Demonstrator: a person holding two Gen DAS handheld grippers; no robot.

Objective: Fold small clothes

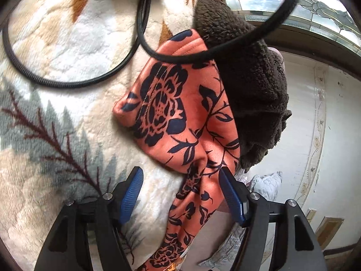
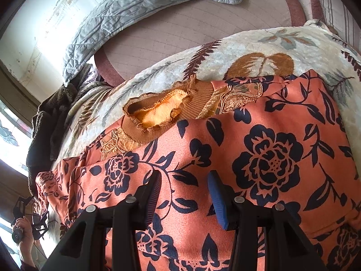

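An orange garment [image 2: 259, 158] with navy flowers lies spread on a cream leaf-patterned blanket [image 2: 225, 52]. Its brown ribbed collar [image 2: 191, 110] and yellow fleece lining face away from me. My right gripper [image 2: 185, 185] stands on the garment's near part, with a thick bulge of the cloth filling the gap between its blue pads. One sleeve [image 1: 180, 113] runs over the blanket's edge and hangs down. My left gripper [image 1: 180, 180] is open around that sleeve, which passes close to the right fingertip [image 1: 225, 180] without being pinched. A hand [image 2: 22, 230] holding the left gripper shows at the lower left of the right wrist view.
A dark brown fleece item [image 1: 248, 79] lies against the sleeve at the blanket's edge. Black cables [image 1: 67, 83] loop over the blanket [image 1: 67, 45]. Beyond it are a mauve sheet [image 2: 191, 29], a grey quilted cover [image 2: 146, 6], a white wall and a stained-glass window [image 1: 315, 4].
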